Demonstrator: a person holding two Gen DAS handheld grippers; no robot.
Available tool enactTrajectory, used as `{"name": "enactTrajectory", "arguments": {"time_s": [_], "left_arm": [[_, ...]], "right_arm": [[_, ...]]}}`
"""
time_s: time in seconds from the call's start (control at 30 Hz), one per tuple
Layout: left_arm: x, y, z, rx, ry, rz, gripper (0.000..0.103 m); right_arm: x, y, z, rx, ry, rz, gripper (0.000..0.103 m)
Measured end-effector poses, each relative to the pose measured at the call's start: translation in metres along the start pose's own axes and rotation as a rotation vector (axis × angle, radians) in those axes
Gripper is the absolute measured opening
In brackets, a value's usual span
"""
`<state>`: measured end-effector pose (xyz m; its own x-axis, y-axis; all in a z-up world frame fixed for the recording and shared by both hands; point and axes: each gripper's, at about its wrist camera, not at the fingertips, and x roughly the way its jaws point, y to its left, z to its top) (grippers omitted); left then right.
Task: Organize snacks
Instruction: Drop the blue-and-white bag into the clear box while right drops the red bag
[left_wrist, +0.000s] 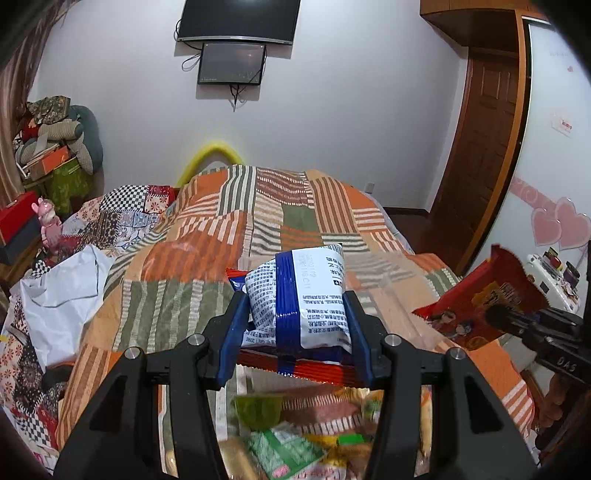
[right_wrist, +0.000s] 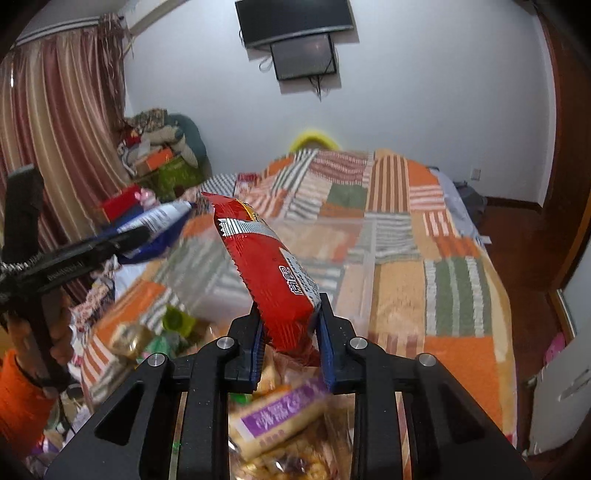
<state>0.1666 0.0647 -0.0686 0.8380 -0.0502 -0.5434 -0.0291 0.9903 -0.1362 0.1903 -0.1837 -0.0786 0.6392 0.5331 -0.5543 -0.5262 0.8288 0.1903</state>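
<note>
My left gripper (left_wrist: 295, 314) is shut on a white and blue snack packet (left_wrist: 308, 299) and holds it above the bed. It also shows in the right wrist view (right_wrist: 162, 225) at the left. My right gripper (right_wrist: 290, 325) is shut on a red snack packet (right_wrist: 266, 266), which stands up tilted to the left. That red packet also shows in the left wrist view (left_wrist: 480, 306) at the right. Below both grippers lies a pile of loose snack packets (right_wrist: 280, 417), blurred, also in the left wrist view (left_wrist: 295, 443).
A patchwork orange, green and white striped bedspread (left_wrist: 258, 229) covers the bed. A white plastic bag (left_wrist: 62, 288) lies at the left. A clear plastic bin edge (right_wrist: 365, 280) crosses the bed. Cluttered boxes and cushions (right_wrist: 162, 155) stand by the curtain. A wooden door (left_wrist: 480, 147) is at the right.
</note>
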Motion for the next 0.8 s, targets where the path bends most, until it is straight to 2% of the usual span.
{"name": "enactTrajectory", "arguments": {"time_s": [0.13,0.3,0.53,0.8], "left_arm": [[0.015,-0.001,0.010,0.004,0.007,0.009,0.051],[0.039,0.000,0.012,-0.005,0.050,0.007,0.051],[0.077,-0.001,0.008,-0.005,0.135,0.017,0.051],[0.107,-0.009,-0.004,0.035,0.194,0.050,0.051]], "right_arm": [[0.011,-0.003,0.013,0.028,-0.020,-0.002,0.022],[0.040,-0.008,0.020,0.067,0.016,-0.021,0.023],[0.078,-0.019,0.025,0.135,0.102,-0.001,0.023],[0.106,-0.013,0.020,0.117,0.204,0.023,0.023]]}}
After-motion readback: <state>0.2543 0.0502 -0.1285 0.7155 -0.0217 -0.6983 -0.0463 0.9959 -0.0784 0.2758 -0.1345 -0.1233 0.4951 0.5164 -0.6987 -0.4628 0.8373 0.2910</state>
